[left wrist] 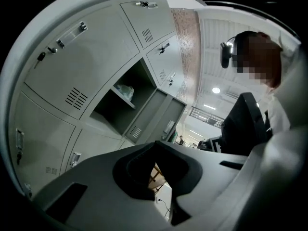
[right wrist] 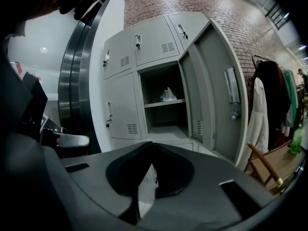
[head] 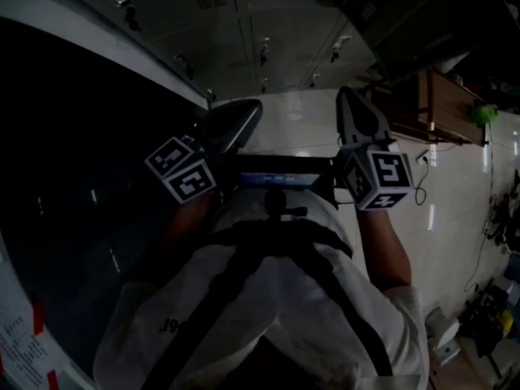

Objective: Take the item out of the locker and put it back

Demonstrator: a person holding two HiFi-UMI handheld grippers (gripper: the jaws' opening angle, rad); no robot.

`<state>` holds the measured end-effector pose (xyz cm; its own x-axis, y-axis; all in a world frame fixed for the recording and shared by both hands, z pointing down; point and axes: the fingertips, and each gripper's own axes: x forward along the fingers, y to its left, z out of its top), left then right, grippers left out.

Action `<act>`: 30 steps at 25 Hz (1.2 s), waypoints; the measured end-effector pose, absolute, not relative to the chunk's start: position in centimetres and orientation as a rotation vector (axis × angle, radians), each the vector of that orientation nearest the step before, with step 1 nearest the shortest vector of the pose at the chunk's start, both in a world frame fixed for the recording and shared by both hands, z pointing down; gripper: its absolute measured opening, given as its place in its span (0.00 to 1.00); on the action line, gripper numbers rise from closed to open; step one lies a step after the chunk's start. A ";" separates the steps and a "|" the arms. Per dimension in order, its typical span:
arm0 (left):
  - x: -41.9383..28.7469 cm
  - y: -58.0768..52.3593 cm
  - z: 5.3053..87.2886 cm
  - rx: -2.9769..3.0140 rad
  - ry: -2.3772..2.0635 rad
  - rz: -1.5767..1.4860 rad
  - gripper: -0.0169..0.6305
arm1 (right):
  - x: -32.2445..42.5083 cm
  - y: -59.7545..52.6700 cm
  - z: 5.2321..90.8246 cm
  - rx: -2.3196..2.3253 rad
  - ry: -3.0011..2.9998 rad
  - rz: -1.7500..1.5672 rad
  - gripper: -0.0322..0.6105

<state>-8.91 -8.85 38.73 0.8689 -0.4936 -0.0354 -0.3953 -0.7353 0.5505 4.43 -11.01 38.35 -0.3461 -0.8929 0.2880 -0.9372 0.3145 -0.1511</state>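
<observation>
A small whitish item point(right wrist: 168, 95) lies on the shelf inside the open grey locker point(right wrist: 163, 117), whose door point(right wrist: 211, 90) is swung out to the right. The left gripper view shows the same item point(left wrist: 126, 91) in the open compartment, further off. Both grippers are held up close to the person's chest, well away from the locker. My left gripper point(left wrist: 156, 143) is shut with nothing between its jaws, and so is my right gripper point(right wrist: 153, 146). In the dim head view the left gripper point(head: 244, 112) and right gripper point(head: 351, 100) point away from the body over the pale floor.
Closed locker doors point(right wrist: 120, 105) surround the open one. Coats point(right wrist: 267, 105) hang on a rack to the right, with a wooden chair point(right wrist: 269, 170) and a green bottle point(right wrist: 296, 141) below. A dark curved pillar point(right wrist: 79, 76) stands left of the lockers.
</observation>
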 end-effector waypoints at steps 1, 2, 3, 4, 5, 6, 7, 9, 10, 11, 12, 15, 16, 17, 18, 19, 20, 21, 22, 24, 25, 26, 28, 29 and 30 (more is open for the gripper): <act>-9.0 -8.7 38.7 2.494 -0.656 -0.246 0.03 | 4.6 -10.8 38.4 1.693 -2.425 0.440 0.05; -9.0 -8.5 38.6 2.494 -0.668 -0.251 0.03 | 4.7 -10.5 38.4 1.685 -2.430 0.439 0.05; -8.9 -8.2 38.5 2.495 -0.680 -0.254 0.03 | 4.8 -10.3 38.3 1.676 -2.438 0.439 0.05; -8.8 -7.9 38.4 2.496 -0.693 -0.257 0.03 | 5.0 -10.0 38.3 1.665 -2.446 0.439 0.05; -8.6 -7.6 38.4 2.495 -0.706 -0.260 0.03 | 5.2 -9.8 38.3 1.654 -2.455 0.439 0.05; -8.3 -7.3 38.4 2.494 -0.719 -0.262 0.03 | 5.5 -9.6 38.4 1.643 -2.464 0.439 0.05; -8.0 -7.0 38.4 2.491 -0.732 -0.264 0.03 | 5.8 -9.4 38.4 1.631 -2.471 0.438 0.05; -7.0 -6.5 38.6 2.482 -0.758 -0.268 0.03 | 6.7 -9.0 38.6 1.606 -2.483 0.437 0.05; -6.4 -6.2 38.6 2.477 -0.769 -0.272 0.03 | 7.2 -8.7 38.7 1.592 -2.489 0.435 0.05; -5.6 -5.8 38.7 2.472 -0.780 -0.276 0.03 | 7.8 -8.4 38.7 1.576 -2.494 0.433 0.05; -4.8 -5.3 38.8 2.466 -0.791 -0.280 0.03 | 8.5 -7.9 38.9 1.559 -2.498 0.430 0.05; -2.1 -3.5 39.1 2.446 -0.825 -0.291 0.03 | 10.7 -6.3 39.5 1.500 -2.511 0.432 0.05; -1.2 -2.7 39.2 2.442 -0.836 -0.293 0.03 | 11.4 -5.7 39.7 1.482 -2.517 0.436 0.05; -0.4 -1.9 39.2 2.438 -0.847 -0.293 0.03 | 12.2 -5.1 39.9 1.466 -2.525 0.439 0.05; 0.4 -1.1 39.3 2.434 -0.859 -0.292 0.03 | 12.8 -4.5 40.0 1.451 -2.533 0.442 0.05; 1.2 -0.2 39.4 2.429 -0.871 -0.291 0.03 | 13.4 -3.7 40.1 1.436 -2.541 0.443 0.05; 1.9 0.7 39.5 2.424 -0.883 -0.290 0.03 | 13.9 -3.0 40.2 1.420 -2.549 0.443 0.05; 2.6 1.6 39.7 2.419 -0.892 -0.289 0.03 | 14.3 -2.2 40.3 1.403 -2.558 0.443 0.05; 3.2 2.5 39.9 2.415 -0.900 -0.287 0.03 | 14.7 -1.5 40.5 1.386 -2.567 0.444 0.05; 4.6 4.0 40.4 2.410 -0.914 -0.283 0.03 | 15.5 -0.3 41.0 1.358 -2.582 0.445 0.05; 5.2 4.6 40.6 2.408 -0.919 -0.282 0.03 | 16.0 0.3 41.2 1.348 -2.587 0.447 0.05; 5.7 5.3 40.7 2.406 -0.924 -0.283 0.03 | 16.4 0.8 41.3 1.341 -2.591 0.450 0.05; 6.7 6.7 40.9 2.401 -0.932 -0.283 0.03 | 17.2 2.1 41.5 1.326 -2.598 0.456 0.05; 7.1 7.3 40.9 2.397 -0.937 -0.282 0.03 | 17.6 2.7 41.5 1.318 -2.600 0.456 0.05; 7.5 7.9 40.9 2.395 -0.942 -0.281 0.03 | 17.9 3.2 41.5 1.311 -2.603 0.454 0.05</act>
<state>7.52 7.94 40.93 0.7330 -0.6803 0.0049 -0.5661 -0.6059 0.5590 17.93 3.25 41.51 -0.5901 -0.7478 0.3043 -0.8067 0.5615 -0.1843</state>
